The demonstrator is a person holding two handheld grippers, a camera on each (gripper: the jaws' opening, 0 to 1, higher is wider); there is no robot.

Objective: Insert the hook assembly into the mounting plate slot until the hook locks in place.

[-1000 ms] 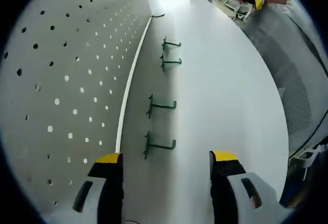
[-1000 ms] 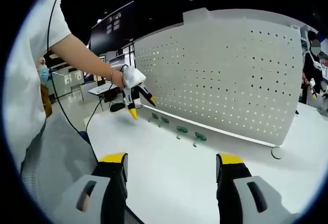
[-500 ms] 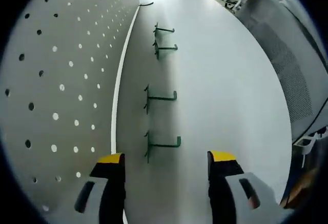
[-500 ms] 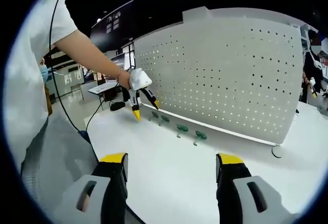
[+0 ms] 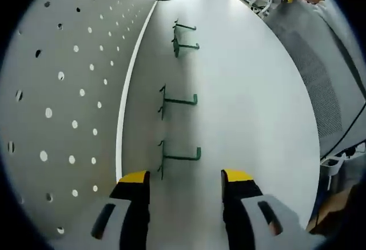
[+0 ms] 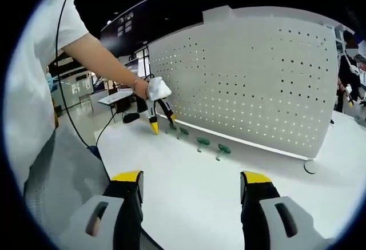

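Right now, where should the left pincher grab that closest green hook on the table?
Probably by its straight shank. The nearest green hook lies flat on the white table, its crossbar end toward the pegboard and its upturned tip pointing away. The left gripper, open just short of it, could come straight ahead and close across that thin rod mid-length.

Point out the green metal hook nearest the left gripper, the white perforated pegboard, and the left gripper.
Nearest green metal hook (image 5: 182, 157): left gripper view, its shank.
White perforated pegboard (image 5: 63, 84): left gripper view, its face.
Left gripper (image 5: 185, 177): left gripper view, between its fingertips.
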